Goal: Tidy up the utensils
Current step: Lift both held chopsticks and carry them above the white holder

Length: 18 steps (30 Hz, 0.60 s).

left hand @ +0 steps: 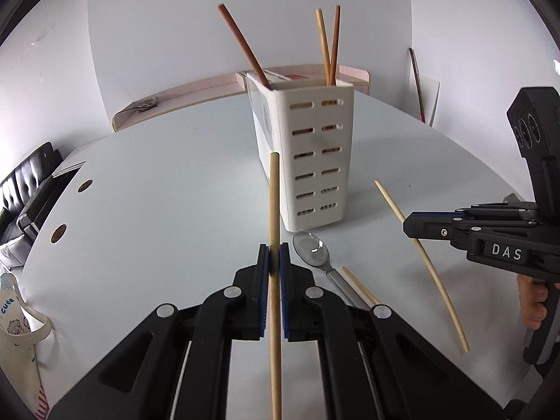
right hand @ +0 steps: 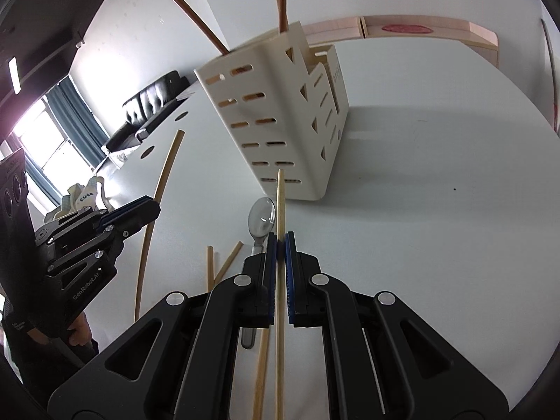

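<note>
Left tool [left hand: 274, 259] clamped on chopstick [left hand: 274, 245], right tool [right hand: 280, 245] likewise — pale chopstick [right hand: 280, 210], holder [left hand: 308, 161] just beyond

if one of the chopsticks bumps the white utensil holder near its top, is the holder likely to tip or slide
Probably tips before it slides: the utensil holder stands tall on a narrow base. It looks like thin slotted plastic, so likely light. Only three chopsticks stand in it, leaning above the rim, which adds little weight low down. The chopstick in the left claw should come in gently.

Matt wooden chopsticks [left hand: 274, 210], glossy metal spoon [left hand: 309, 248], plastic holder [left hand: 315, 161]
</note>
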Available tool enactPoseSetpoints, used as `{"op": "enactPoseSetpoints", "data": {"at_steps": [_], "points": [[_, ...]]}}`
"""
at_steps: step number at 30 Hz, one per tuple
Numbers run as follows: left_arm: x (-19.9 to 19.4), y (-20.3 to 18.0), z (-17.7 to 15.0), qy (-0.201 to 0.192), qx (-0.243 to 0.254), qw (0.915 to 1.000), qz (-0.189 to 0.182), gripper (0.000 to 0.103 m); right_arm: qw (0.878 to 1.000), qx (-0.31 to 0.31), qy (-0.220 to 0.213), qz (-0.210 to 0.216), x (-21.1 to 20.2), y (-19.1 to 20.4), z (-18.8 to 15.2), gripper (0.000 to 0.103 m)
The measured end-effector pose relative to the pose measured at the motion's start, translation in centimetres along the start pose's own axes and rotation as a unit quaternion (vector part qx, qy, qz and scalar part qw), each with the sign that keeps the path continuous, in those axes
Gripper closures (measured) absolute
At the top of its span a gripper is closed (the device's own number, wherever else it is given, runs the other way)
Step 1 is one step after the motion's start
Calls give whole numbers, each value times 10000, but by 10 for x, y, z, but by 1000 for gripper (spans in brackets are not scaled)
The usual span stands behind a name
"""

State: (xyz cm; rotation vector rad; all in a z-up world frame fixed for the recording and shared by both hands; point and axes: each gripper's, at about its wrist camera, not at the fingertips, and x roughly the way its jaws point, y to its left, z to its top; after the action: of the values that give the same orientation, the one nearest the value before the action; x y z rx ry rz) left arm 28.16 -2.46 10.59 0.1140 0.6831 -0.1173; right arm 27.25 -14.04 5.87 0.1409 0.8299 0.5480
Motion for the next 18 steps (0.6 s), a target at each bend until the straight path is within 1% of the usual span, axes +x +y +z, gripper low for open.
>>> {"op": "enactPoseSetpoints", "data": {"at_steps": [4,8,13,16,18], "points": [[-26,1,5,-476,-43,9988,-42,97,9988,-246,-419,-55,-20,7,3,99],[-51,0,10,-941,-78,9955,-100,97,9957,-383,-846,36,-41,16,9,99],[-81,-11,17,-1655,26,9861,-145,97,9866,-569,-1518,190,-71,29,18,99],[-89,-17,23,-1863,20,9823,-183,97,9792,-703,-1888,224,-87,35,26,99],[-93,-19,28,-2035,-59,9788,-245,97,9756,-749,-2053,200,-94,39,31,99]]}}
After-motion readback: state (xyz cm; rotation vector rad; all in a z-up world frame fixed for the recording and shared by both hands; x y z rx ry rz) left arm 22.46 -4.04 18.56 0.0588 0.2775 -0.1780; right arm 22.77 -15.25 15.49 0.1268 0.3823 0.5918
